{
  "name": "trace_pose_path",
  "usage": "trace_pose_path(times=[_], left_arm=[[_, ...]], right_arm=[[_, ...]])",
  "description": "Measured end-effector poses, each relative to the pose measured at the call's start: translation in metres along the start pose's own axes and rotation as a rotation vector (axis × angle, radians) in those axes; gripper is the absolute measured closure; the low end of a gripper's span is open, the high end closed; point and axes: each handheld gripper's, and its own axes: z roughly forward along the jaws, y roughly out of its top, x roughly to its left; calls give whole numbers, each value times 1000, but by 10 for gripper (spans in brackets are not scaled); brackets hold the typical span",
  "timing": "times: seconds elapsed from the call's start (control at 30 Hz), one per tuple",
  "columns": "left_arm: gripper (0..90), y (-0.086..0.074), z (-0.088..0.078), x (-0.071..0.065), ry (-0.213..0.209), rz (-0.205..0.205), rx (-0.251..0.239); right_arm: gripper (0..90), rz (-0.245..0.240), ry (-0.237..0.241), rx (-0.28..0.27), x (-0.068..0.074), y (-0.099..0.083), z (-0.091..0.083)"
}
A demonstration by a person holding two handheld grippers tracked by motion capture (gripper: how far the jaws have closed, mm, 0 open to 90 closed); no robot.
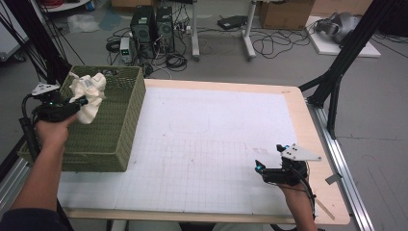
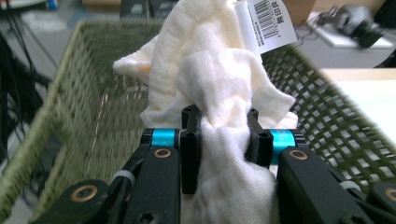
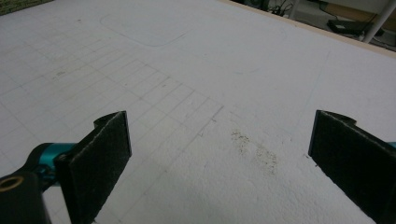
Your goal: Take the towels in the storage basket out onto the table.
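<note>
A crumpled white cloth (image 1: 89, 94) hangs above the near left part of a green woven basket (image 1: 115, 134). My left gripper (image 1: 82, 102) is shut on it, held up over the basket by a hand. In the left gripper view the cloth (image 2: 215, 79) is pinched between the two black pads, my left gripper (image 2: 219, 126) squeezing a bunched fold. A barcode tag (image 2: 271, 21) sticks up from the cloth's top, and the basket (image 2: 84, 93) wall lies behind. My right gripper (image 1: 270, 156) rests open low over the white gridded mat (image 1: 207, 130) at the near right, with nothing between its jaws (image 3: 219, 140).
The basket stands on the table's left edge, partly off the mat. The wooden table edge (image 1: 308, 120) runs along the right. Black frame legs (image 1: 337, 77), computer towers (image 1: 151, 26) and cables lie on the floor beyond the table.
</note>
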Motion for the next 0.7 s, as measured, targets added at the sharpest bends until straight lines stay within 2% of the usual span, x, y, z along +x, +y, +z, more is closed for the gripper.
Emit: trace_pose_path(times=[0.03,0.07,0.13,0.2,0.27,0.3,0.37,0.43,0.57,0.63,0.67,0.7], left_arm=[[725,0,0,0,0,0,0],[725,3,-5,-3,-14,8,-38],[725,6,-10,-6,-29,1,-78],[725,8,-13,-7,-35,10,-92],[725,13,-20,-12,-63,18,-136],[725,13,-20,-12,-63,18,-136],[726,19,-28,-18,-87,27,-184],[726,22,-31,-20,-98,38,-194],[726,29,-38,-34,-150,74,-231],[727,35,-42,-46,-179,95,-258],[728,35,-42,-46,-179,95,-258],[729,39,-44,-54,-203,103,-279]], right_arm=[[49,-3,0,-1,0,0,0],[49,-4,-1,-3,0,0,-1],[50,-4,0,-6,0,1,-1],[50,-6,1,-6,1,1,-2],[50,-10,0,-8,1,1,-2],[50,-11,0,-9,1,1,-1],[49,-13,0,-9,1,1,-1],[50,-12,-1,-8,1,1,-2],[50,-10,-1,-10,1,1,-2],[50,-9,-1,-9,1,2,-2],[50,-12,-3,-11,1,2,-2],[50,-13,-2,-11,1,2,-2]])
